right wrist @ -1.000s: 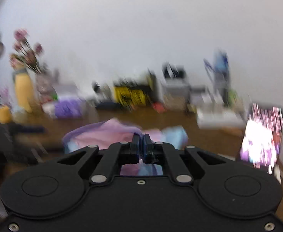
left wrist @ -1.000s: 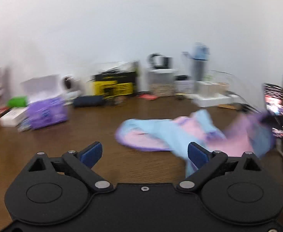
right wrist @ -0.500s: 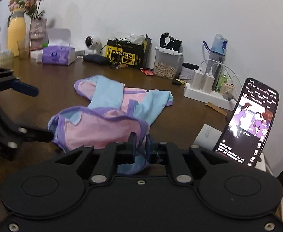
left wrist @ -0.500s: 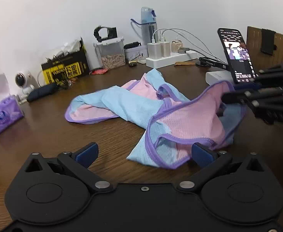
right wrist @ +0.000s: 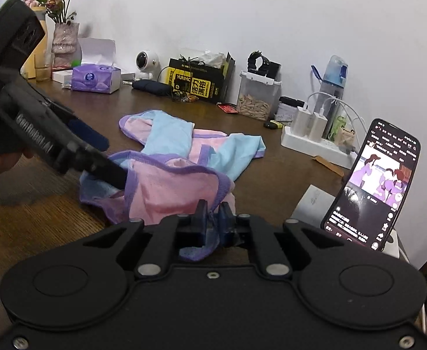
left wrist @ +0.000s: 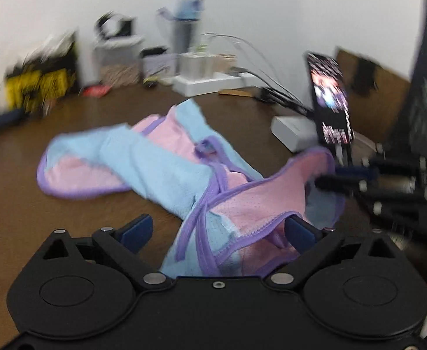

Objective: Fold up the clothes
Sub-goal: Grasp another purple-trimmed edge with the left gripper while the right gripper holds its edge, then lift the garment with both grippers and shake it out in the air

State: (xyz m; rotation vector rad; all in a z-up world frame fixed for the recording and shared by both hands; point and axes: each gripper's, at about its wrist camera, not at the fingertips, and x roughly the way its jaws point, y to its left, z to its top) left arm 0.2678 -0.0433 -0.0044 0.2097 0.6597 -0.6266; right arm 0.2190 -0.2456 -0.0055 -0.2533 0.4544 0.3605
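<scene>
A pink and light-blue garment with purple trim lies crumpled on the brown wooden table; it also shows in the right wrist view. My left gripper is open, its fingers straddling the garment's near hem. My right gripper is shut on the garment's purple-trimmed edge and holds it lifted off the table. In the left wrist view the right gripper grips the raised edge at the right. In the right wrist view the left gripper reaches in from the left at the hem.
A phone on a stand plays video at the right, beside a white box. Along the back wall stand a power strip with chargers, water bottle, clear container, yellow-black box, tissue box, camera and flower vases.
My left gripper has moved forward and right, so the garment's near hem now lies between its open fingers. The right gripper still holds the lifted edge.
</scene>
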